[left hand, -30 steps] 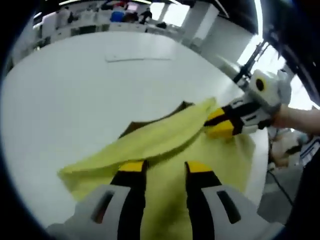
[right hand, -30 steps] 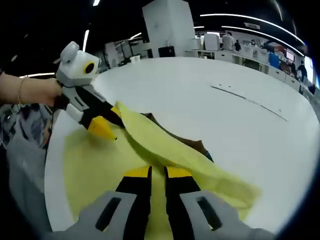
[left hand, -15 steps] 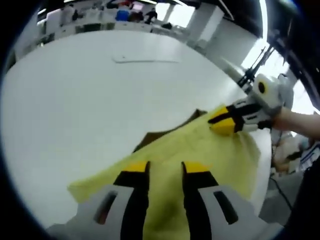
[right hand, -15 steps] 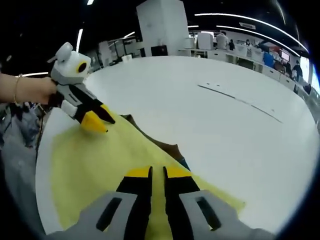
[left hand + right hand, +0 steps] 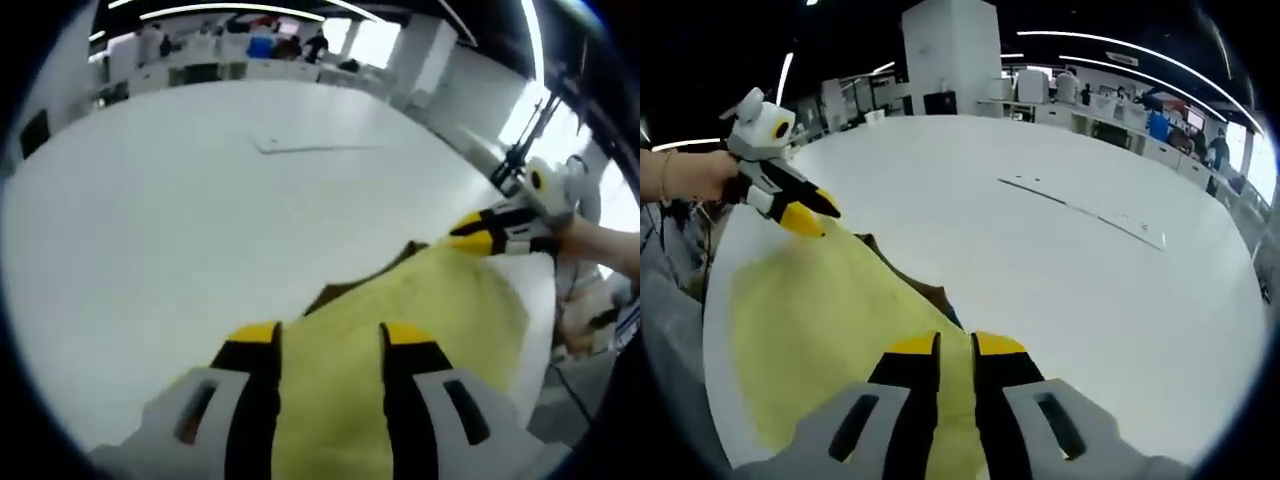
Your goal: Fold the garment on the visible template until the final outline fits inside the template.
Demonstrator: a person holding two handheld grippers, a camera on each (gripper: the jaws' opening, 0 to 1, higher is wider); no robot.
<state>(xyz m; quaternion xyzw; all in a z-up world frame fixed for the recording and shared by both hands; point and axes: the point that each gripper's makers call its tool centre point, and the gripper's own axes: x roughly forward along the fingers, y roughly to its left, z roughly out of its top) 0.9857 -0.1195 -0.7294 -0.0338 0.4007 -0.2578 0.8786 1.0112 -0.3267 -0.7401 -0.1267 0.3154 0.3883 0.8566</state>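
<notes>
Since a second ago we've pulled the garment (image 5: 420, 320) flat, fold gone, left gripper (image 5: 330, 345) and right gripper (image 5: 955, 348) both clamped on its edge, brown template (image 5: 930, 295) peeking out on white table (image 5: 1060, 270).

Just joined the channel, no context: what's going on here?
A person is folding a yellow garment on a white table, one claw in each hand. The left claw and the right claw each grip an end of the same cloth edge. A brown template peeks out beneath it.

No readable txt, labels, brands or nos. anywhere; all too blurred to tell
</notes>
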